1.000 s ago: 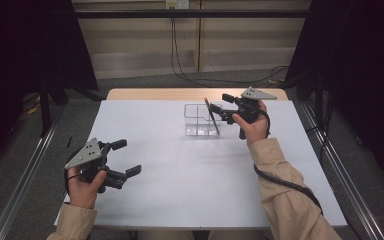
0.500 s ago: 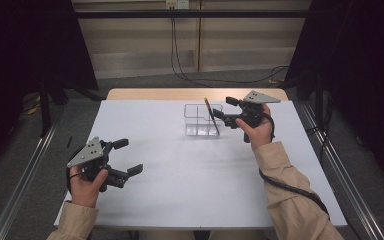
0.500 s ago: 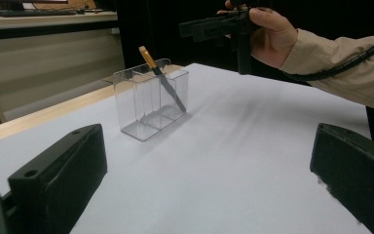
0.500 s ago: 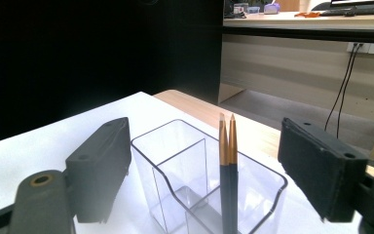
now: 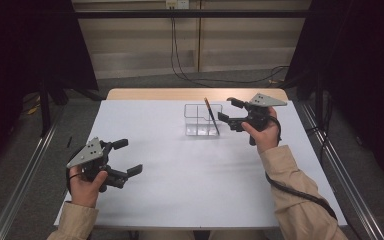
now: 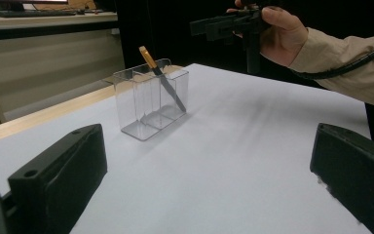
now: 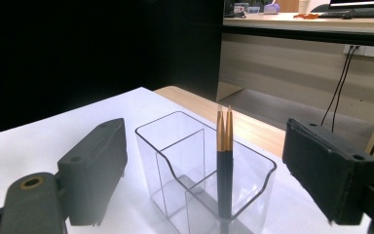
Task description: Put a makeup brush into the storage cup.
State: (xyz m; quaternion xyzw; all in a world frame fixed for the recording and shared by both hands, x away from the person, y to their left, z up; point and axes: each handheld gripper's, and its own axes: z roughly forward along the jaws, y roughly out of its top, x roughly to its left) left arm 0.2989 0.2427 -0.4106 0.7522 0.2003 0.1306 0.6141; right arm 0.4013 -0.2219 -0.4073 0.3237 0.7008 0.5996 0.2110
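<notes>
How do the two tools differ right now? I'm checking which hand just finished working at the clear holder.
The right tool is held up beside the clear holder, at the table's far side; the left tool sits low at the near left, well away from it. The right tool points at the black, gold-tipped tweezers leaning in the holder; the left tool points across bare white table. Both are open and hold nothing.

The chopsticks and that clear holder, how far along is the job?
Done, it seems: the chopsticks stand tilted in one compartment of the holder, tips leaning on its rim. In hand: nothing; the right gripper sits open just beside the holder and the left gripper is open near the front left of the table. Left: probably only drawing the right hand away.
</notes>
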